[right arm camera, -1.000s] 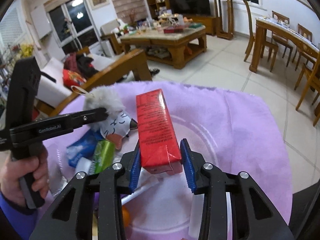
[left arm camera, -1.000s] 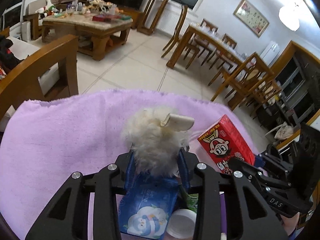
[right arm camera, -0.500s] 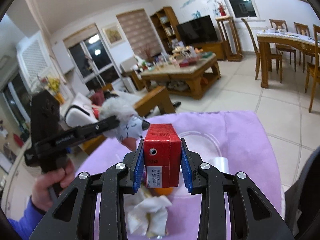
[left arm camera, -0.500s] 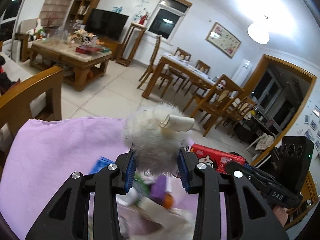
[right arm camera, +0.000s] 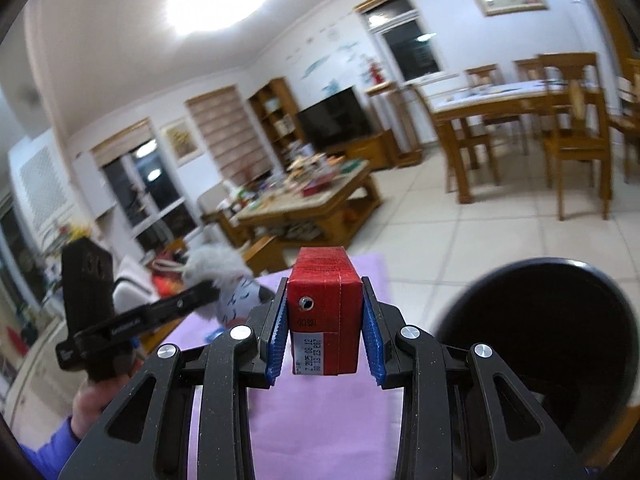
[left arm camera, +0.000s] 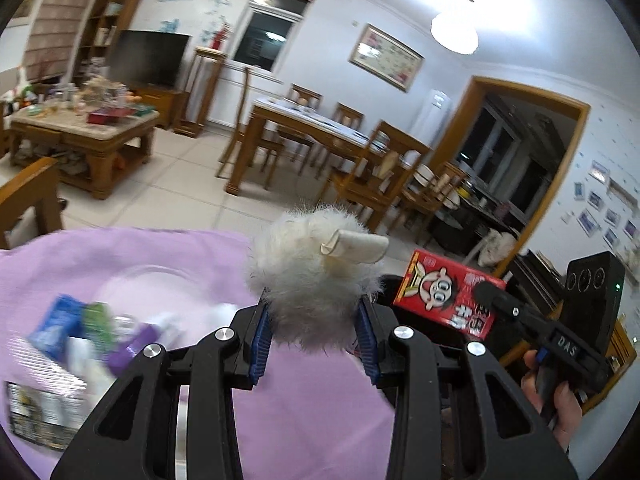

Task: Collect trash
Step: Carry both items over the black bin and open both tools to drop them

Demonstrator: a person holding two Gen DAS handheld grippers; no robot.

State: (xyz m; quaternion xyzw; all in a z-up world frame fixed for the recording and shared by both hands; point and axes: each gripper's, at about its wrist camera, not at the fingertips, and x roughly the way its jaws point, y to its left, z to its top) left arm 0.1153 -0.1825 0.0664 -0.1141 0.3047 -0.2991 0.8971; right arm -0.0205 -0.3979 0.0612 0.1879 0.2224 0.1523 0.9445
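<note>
My left gripper (left arm camera: 316,340) is shut on a white fluffy plush toy (left arm camera: 312,276) with a beige loop tag, held above the purple cloth (left arm camera: 168,256). My right gripper (right arm camera: 324,340) is shut on a red drink carton (right arm camera: 322,316), held up off the cloth (right arm camera: 320,420). The carton also shows in the left wrist view (left arm camera: 448,292), to the right of the plush. The plush and the left gripper also show in the right wrist view (right arm camera: 224,280), at the left. A black round bin (right arm camera: 540,336) stands just right of the carton.
Loose trash lies blurred at the cloth's left: a blue packet (left arm camera: 56,324), a green item (left arm camera: 98,318), a purple piece (left arm camera: 132,344), a printed box (left arm camera: 40,412). A clear plate (left arm camera: 160,284) lies on the cloth. Wooden dining table (left arm camera: 320,128), chairs and coffee table (left arm camera: 80,128) stand beyond.
Both grippers have lifted higher and swung right with their loads. The black bin has come into the right wrist view. The trash pile has slid to the left in the left wrist view.
</note>
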